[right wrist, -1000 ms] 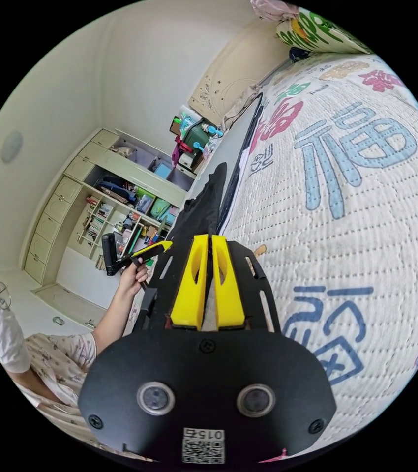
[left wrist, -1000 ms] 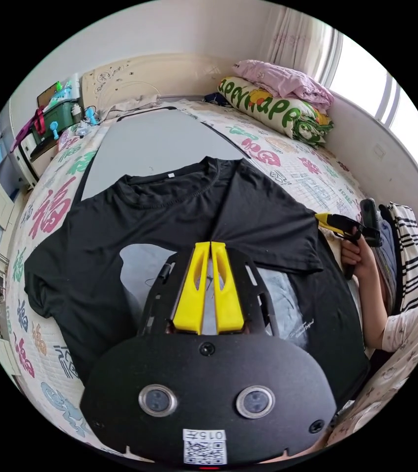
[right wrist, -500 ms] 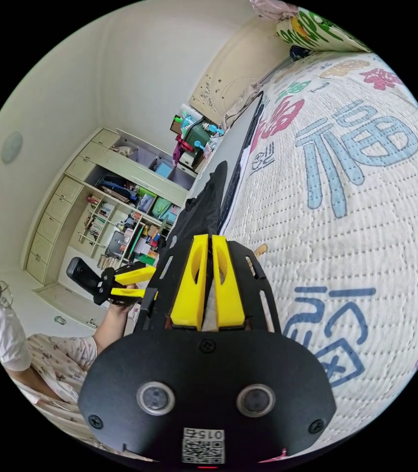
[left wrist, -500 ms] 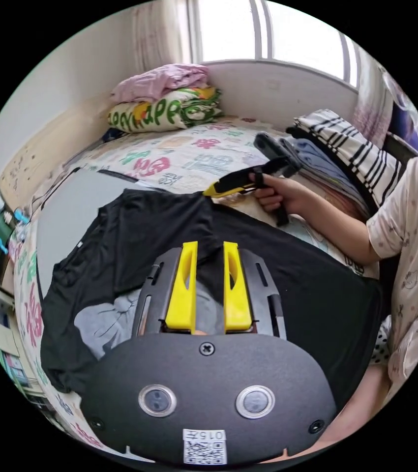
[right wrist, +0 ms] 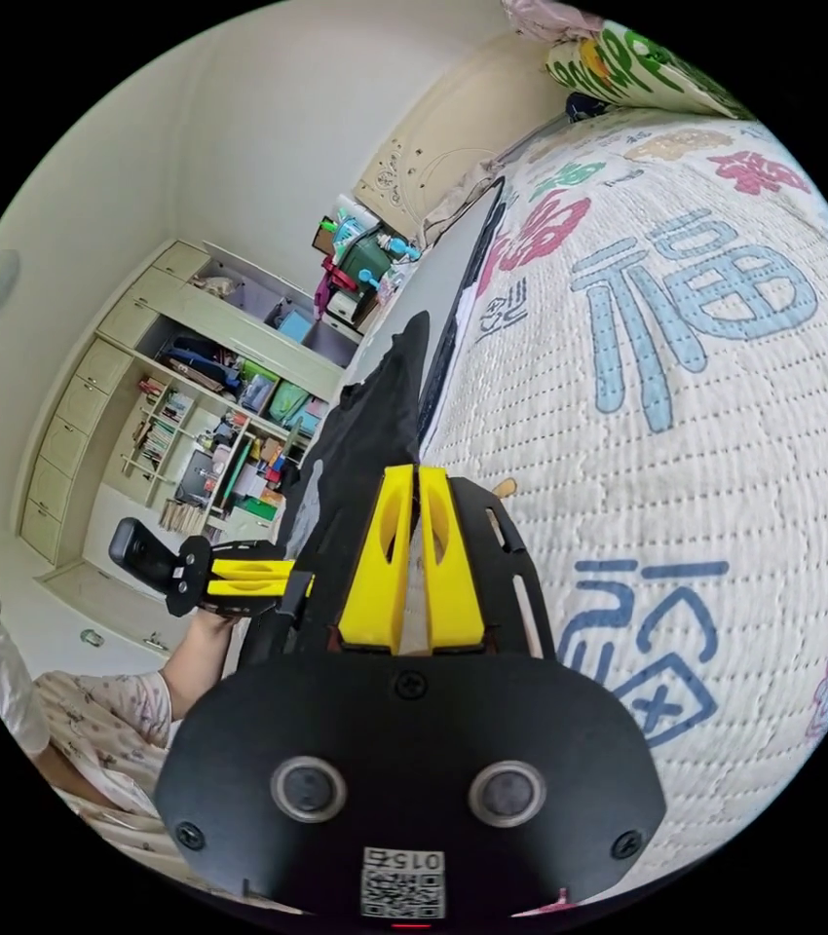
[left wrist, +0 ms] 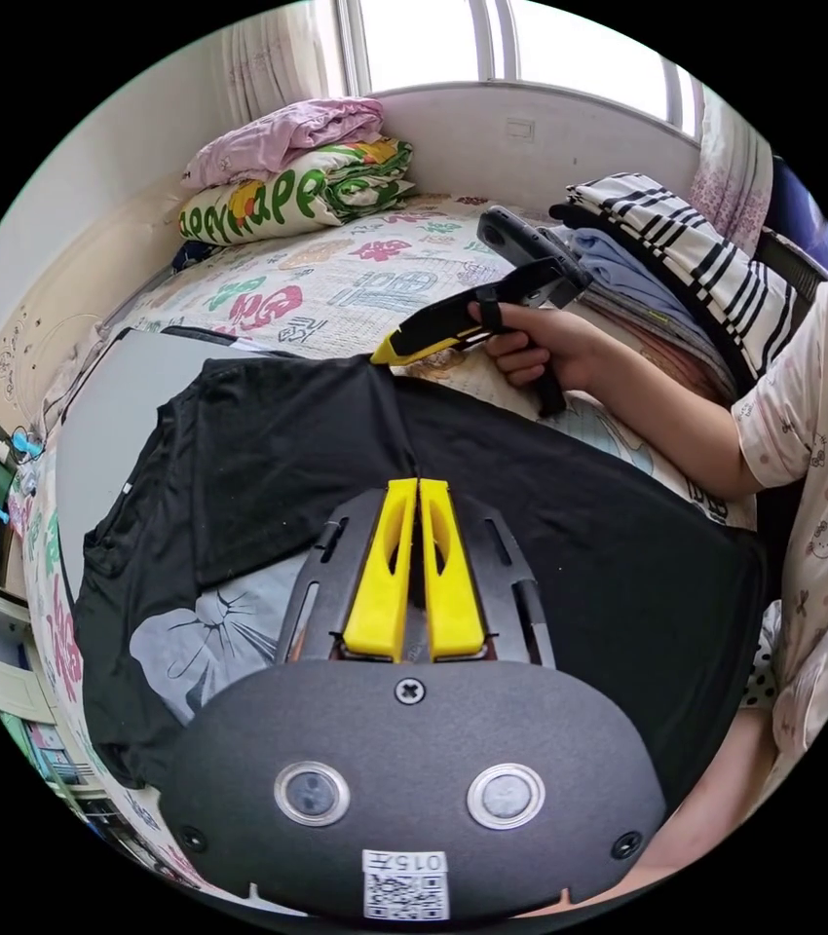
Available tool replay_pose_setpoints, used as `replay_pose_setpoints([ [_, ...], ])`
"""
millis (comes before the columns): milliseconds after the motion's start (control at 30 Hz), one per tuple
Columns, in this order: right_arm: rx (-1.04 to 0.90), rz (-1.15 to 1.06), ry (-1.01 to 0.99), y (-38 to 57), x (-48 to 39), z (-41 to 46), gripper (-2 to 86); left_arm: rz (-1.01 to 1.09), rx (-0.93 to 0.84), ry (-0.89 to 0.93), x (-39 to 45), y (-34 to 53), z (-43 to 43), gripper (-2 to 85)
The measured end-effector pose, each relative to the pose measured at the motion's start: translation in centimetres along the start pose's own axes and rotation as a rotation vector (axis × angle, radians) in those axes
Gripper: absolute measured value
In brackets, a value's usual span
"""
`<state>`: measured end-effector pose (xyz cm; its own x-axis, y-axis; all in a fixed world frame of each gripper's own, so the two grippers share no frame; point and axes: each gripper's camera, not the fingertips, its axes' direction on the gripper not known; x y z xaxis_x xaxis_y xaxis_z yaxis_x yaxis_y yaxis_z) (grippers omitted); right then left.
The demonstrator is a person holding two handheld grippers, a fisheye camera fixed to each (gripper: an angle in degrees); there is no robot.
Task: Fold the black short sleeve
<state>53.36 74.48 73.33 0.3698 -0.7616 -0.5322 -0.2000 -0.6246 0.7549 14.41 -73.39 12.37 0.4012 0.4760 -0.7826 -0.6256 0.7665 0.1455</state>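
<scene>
The black short-sleeve shirt [left wrist: 287,458] lies on the bed, one side folded over its grey print [left wrist: 190,643]. In the left gripper view, my left gripper [left wrist: 418,484] is shut low over the fold line, with dark cloth in the slit between its jaws. My right gripper [left wrist: 380,357], held in a hand [left wrist: 541,351], pinches the shirt's far corner. In the right gripper view, my right gripper [right wrist: 419,472] is shut and the black shirt [right wrist: 375,419] rises edge-on from its tips. My left gripper [right wrist: 305,582] appears at the left, jaws together at the shirt's near edge.
A grey mat [left wrist: 131,390] lies under the shirt on the patterned quilt [right wrist: 677,390]. Rolled bedding [left wrist: 287,185] sits by the window. A stack of folded clothes [left wrist: 687,263] lies at the right, beside the person's sleeve [left wrist: 813,390]. Open shelves [right wrist: 229,409] stand across the room.
My left jaws were shut a second ago, stood open half a second ago, and are shut again now, lower on the shirt. The left view swung towards the window. The right gripper hardly moved.
</scene>
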Motion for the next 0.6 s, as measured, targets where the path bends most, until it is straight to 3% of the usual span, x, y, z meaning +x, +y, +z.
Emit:
replay_pose_setpoints([
  [300, -0.01, -0.009, 0.009, -2.1, -0.5, -3.0, 3.7, -0.043, 0.018, 0.037, 0.6, 3.4, 1.7, 2.7],
  [400, 0.147, 0.019, -0.107, -2.3, 1.3, -7.5, 7.4, -0.124, 0.041, 0.116, -1.2, 6.3, 0.9, 5.9],
  [467, 0.379, 0.072, -0.169, -1.1, 3.6, -12.9, 7.1, -0.2, 0.079, 0.137, -3.0, 9.4, -0.8, 6.9],
  [600, 0.544, 0.125, -0.155, -0.2, 5.5, -16.8, 6.6, -0.541, 0.199, -0.032, -8.7, 21.3, -7.1, 7.9],
])
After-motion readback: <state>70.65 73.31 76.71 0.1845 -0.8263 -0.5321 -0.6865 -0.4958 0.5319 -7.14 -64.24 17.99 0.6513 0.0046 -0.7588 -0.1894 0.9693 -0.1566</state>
